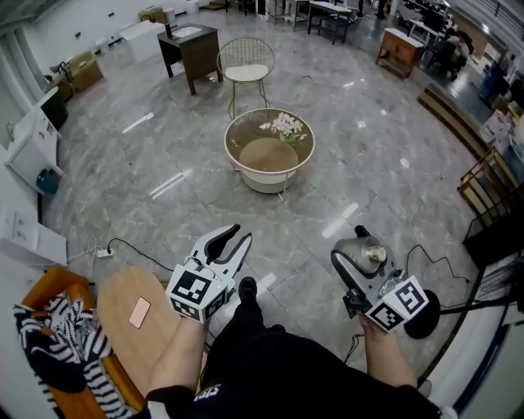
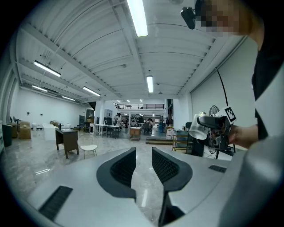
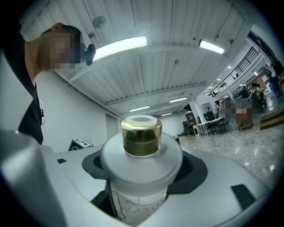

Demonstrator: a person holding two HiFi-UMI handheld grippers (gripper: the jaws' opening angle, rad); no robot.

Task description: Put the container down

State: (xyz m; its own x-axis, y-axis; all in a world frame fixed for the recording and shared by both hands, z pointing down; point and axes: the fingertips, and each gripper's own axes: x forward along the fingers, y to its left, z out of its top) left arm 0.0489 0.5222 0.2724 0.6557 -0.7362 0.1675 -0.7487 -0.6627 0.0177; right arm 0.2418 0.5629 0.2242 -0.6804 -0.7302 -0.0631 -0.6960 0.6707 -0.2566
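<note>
Right claw (image 3: 143, 172) clamped on frosted container (image 3: 141, 157) with gold cap (image 3: 142, 138), held in air over marble floor (image 1: 164, 164). Left claw (image 2: 143, 156) empty, its 2 jaws slightly apart.

Large open hall, part showroom, part workshop. Polished grey marble-pattern floor (image 1: 147, 155) throughout. White ribbed ceiling (image 2: 88, 48) with long tube lights (image 2: 137, 17); railed mezzanine (image 2: 141, 106) at the far end. Scattered furniture: round glass-topped coffee table (image 1: 230, 151), gold wire chair (image 1: 246, 61), dark wooden desk (image 1: 190, 49), distant workbenches (image 1: 332, 12).
</note>
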